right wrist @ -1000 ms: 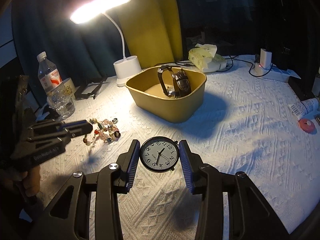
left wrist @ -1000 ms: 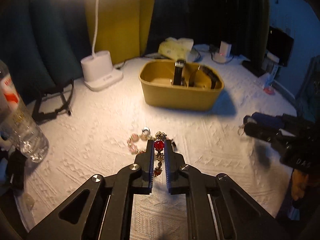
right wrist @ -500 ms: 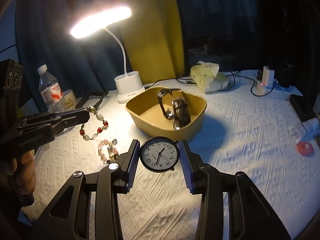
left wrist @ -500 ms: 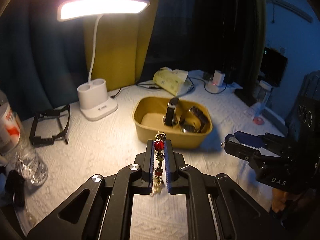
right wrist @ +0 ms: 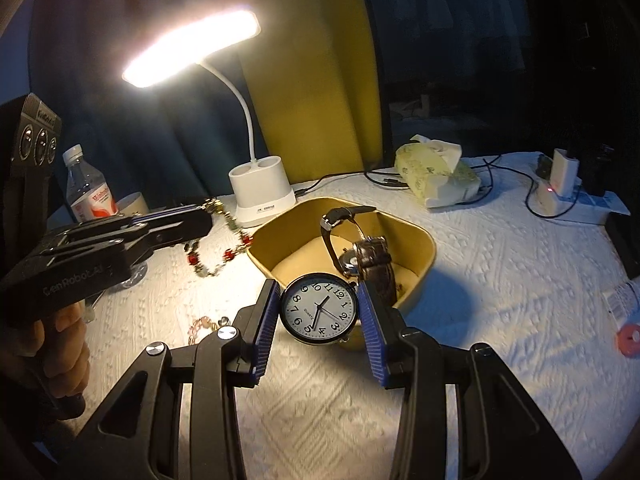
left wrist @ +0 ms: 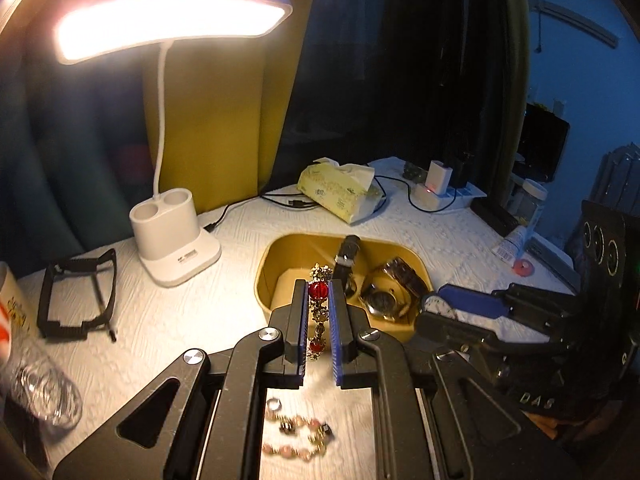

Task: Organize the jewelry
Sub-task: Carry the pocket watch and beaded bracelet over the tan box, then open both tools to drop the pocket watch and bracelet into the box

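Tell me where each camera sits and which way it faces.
Left wrist: on the left claw, looking along its fingers at the yellow tray; it grips the red-bead bracelet. The right claw enters at right.
Right wrist: on the right claw, facing the tray; it clamps the white-faced watch. The left claw and hand show.
Shared: tray, desk lamp, tissue pack.

At nine o'clock my left camera cuts off the clear plastic water bottle [left wrist: 28,368], its cap out of frame. My left gripper [left wrist: 319,320] hides most of the pink beaded bracelet [left wrist: 298,438] at six o'clock, which is blurred.
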`<control>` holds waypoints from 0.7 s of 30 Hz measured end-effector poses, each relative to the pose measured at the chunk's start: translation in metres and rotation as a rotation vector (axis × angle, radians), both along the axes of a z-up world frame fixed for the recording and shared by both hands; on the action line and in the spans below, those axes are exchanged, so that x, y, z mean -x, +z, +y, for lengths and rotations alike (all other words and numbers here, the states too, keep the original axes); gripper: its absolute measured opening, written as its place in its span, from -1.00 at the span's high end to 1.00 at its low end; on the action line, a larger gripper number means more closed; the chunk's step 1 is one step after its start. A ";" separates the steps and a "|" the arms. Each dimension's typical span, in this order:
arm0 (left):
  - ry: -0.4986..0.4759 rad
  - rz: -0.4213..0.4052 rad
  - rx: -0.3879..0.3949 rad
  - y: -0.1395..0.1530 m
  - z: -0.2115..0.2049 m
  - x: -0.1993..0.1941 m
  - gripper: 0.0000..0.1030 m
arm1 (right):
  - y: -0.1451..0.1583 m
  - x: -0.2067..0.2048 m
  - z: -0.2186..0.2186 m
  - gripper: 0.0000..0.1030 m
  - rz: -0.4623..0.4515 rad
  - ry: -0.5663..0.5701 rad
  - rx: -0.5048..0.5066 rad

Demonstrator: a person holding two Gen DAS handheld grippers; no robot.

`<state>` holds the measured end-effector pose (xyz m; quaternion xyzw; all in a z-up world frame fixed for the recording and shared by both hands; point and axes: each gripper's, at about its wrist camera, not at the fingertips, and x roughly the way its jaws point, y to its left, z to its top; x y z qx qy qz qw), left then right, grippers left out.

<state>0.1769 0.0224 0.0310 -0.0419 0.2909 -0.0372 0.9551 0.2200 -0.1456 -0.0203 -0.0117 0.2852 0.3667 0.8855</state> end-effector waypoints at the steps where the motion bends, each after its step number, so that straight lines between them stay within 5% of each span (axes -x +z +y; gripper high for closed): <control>1: -0.001 0.002 -0.002 -0.001 0.000 -0.005 0.79 | 0.000 -0.004 0.003 0.22 0.001 0.003 -0.002; 21: -0.001 0.056 0.041 -0.029 0.020 -0.060 0.77 | -0.009 -0.049 0.042 0.22 0.006 0.055 0.008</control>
